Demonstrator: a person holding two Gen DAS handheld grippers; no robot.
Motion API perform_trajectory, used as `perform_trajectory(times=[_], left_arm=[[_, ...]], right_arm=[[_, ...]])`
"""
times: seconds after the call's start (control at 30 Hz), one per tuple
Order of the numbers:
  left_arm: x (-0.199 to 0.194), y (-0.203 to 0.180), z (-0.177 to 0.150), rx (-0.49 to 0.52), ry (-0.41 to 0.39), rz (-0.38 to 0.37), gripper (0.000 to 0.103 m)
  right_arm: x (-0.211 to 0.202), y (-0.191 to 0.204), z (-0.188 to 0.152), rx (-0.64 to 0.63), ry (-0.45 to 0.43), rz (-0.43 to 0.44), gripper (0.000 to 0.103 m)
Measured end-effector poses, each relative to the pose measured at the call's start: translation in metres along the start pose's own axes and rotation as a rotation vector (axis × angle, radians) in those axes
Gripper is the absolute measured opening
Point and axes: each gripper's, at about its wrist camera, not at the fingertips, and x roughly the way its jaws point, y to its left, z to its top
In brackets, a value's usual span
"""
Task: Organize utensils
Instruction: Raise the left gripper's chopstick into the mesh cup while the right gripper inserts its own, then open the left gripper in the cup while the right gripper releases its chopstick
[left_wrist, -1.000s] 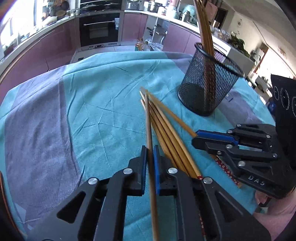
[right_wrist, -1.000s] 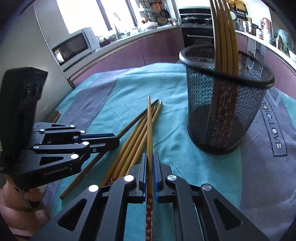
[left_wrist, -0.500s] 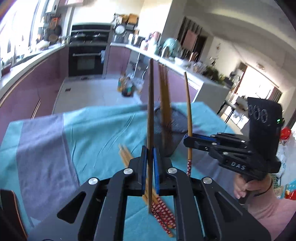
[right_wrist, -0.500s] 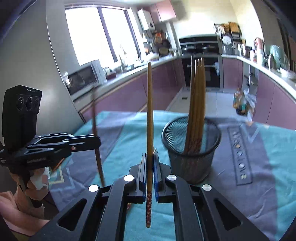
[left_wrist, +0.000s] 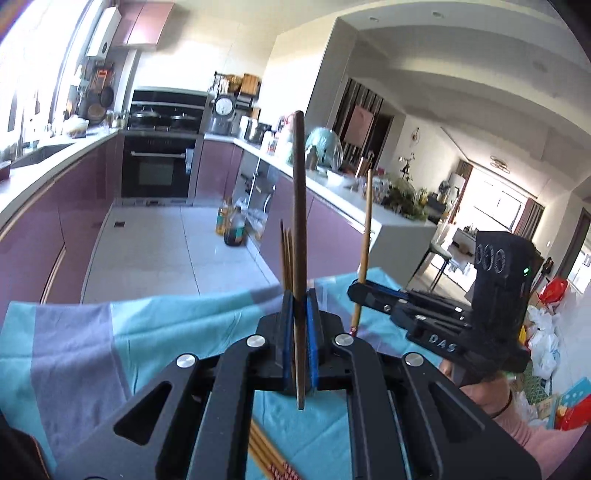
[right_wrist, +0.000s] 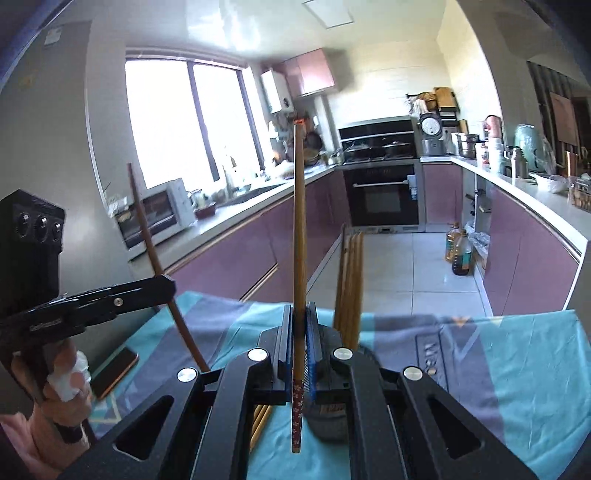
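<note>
My left gripper (left_wrist: 299, 317) is shut on a brown chopstick (left_wrist: 299, 206) held upright above the teal tablecloth (left_wrist: 166, 325). My right gripper (right_wrist: 300, 325) is shut on a chopstick (right_wrist: 299, 229) with a red patterned end, also upright. Each gripper shows in the other's view: the right one (left_wrist: 360, 290), the left one (right_wrist: 162, 286). Several chopsticks (right_wrist: 351, 284) stand in the black mesh holder (right_wrist: 328, 424), mostly hidden behind my right gripper. More chopsticks (left_wrist: 266, 458) lie on the cloth below my left gripper.
A phone (right_wrist: 114, 371) lies on the cloth at the left in the right wrist view. Kitchen counters and an oven (left_wrist: 155, 166) stand behind the table. Oil bottles (left_wrist: 231, 229) stand on the floor.
Both grippers have lifted their chopsticks off the pile on the cloth and turned them upright, rising higher above the table. The holder has dropped low in both views.
</note>
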Motion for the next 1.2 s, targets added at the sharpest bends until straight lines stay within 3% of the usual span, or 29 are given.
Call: perform_trajectory(times=[0.23, 0.33, 0.63, 0.93, 1.2], left_arm=[[0.006, -0.011, 0.029, 0.005, -0.056, -0.005, 0.007], [0.018, -0.015, 0.035, 0.015, -0.046, 0.007, 0.007], [0.06, -0.025, 0.011, 0.085, 0.079, 0.065, 0.007], [0.098, -0.016, -0.015, 0.127, 0.245, 0.062, 0.007], [0.115, -0.004, -0.006, 0.091, 0.275, 0.052, 0.008]], right_arm=[[0.011, -0.014, 0.013, 0.017, -0.034, -0.038, 0.006], [0.017, -0.016, 0.013, 0.017, -0.031, -0.053, 0.006], [0.041, -0.018, -0.006, 0.007, 0.067, -0.077, 0.006], [0.049, -0.019, -0.021, -0.001, 0.182, -0.078, 0.006], [0.062, -0.023, -0.028, 0.021, 0.24, -0.089, 0.007]])
